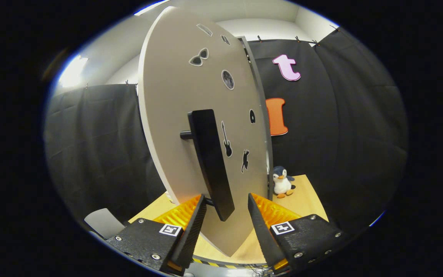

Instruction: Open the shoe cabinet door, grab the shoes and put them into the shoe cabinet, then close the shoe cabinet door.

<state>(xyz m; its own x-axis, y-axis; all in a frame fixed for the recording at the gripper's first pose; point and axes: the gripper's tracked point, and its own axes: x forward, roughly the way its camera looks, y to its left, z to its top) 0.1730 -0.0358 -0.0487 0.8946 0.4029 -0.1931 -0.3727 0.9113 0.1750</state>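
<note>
Black cloth walls enclose a wooden table (pixel 302 200). Your claw (pixel 227 207) is spread open, its fingers flanking the lower end of the dark door handle (pixel 210 161) without clearly pressing it. The pale cabinet door (pixel 175 100) carries small stickers; no writing is readable. The door hides the cabinet interior. Beyond its edge stands a toy penguin (pixel 282 181).

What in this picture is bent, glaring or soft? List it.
Gripper view: fisheye bulges the cabinet door into a curve; the black handle leans though probably straight. Ceiling light blows out to white glare. The tongs sit open astride the handle's lower end, near parts sharp. The toy penguin on the wooden table is evenly lit, slightly soft.
</note>
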